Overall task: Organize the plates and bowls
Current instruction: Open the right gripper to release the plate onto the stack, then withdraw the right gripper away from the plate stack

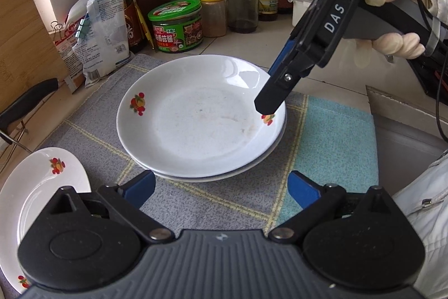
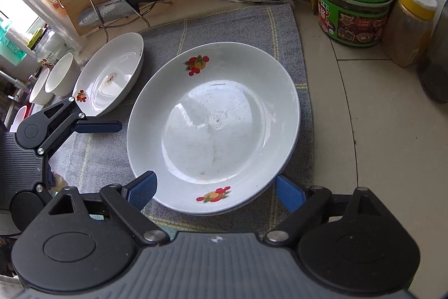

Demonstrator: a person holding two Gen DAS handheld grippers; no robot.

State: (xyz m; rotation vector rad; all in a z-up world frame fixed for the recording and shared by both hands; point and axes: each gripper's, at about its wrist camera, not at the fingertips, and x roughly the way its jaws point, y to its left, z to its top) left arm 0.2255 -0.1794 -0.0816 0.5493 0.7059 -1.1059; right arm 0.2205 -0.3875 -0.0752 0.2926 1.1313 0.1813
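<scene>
Since the two fruit-print plates are nested on the grey cloth mid-worktop, I've got my right hand-held gripper (image 2: 214, 188) spread wide around the near rim of the top plate (image 2: 215, 128), blue pads either side and not pinching, so I'd guess I can shift the pair as one. My left hand-held gripper (image 1: 221, 191) is wide open too, holding nothing, parked just short of the stack. A third plate (image 2: 112, 74) and two white bowls (image 2: 54, 81) sit toward the left edge.

Both handheld grippers are spread wide open: the left gripper (image 1: 221, 188) hovers level, while the right gripper (image 2: 215, 191), gripped by a gloved hand (image 1: 397, 18), angles steeply downward.
</scene>
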